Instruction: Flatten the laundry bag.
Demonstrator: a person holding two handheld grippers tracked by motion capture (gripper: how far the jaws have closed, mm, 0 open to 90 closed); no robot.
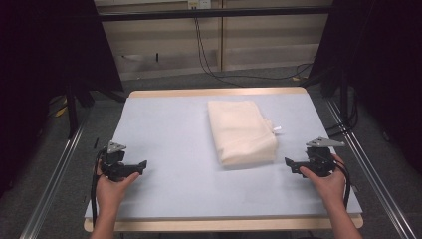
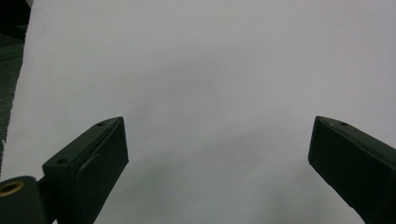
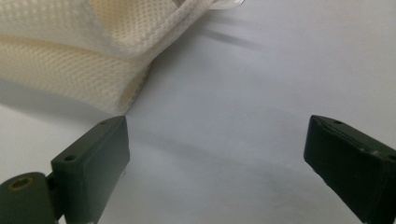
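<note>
The left hand-held gripper [image 1: 141, 166] rests low over the bare grey counter [image 1: 164, 129], jaws wide apart and holding nothing. In the middle lies a folded cream mesh cloth [image 1: 241, 131], flat on the counter. Just right of it, the right hand-held gripper [image 1: 290, 164] points at the cloth's near corner, jaws apart, not touching.

Table surface [image 1: 169, 149]: pale grey mat covering the top, matte.
Table edge [image 1: 214, 92]: light wood strip exposed along the far side and the near side.
Floor rails [image 1: 54, 172]: metal, running along both sides of the table.
Cables [image 1: 206, 59]: black, hanging down the back wall onto the floor.
Back wall [image 1: 259, 47]: beige panels.
</note>
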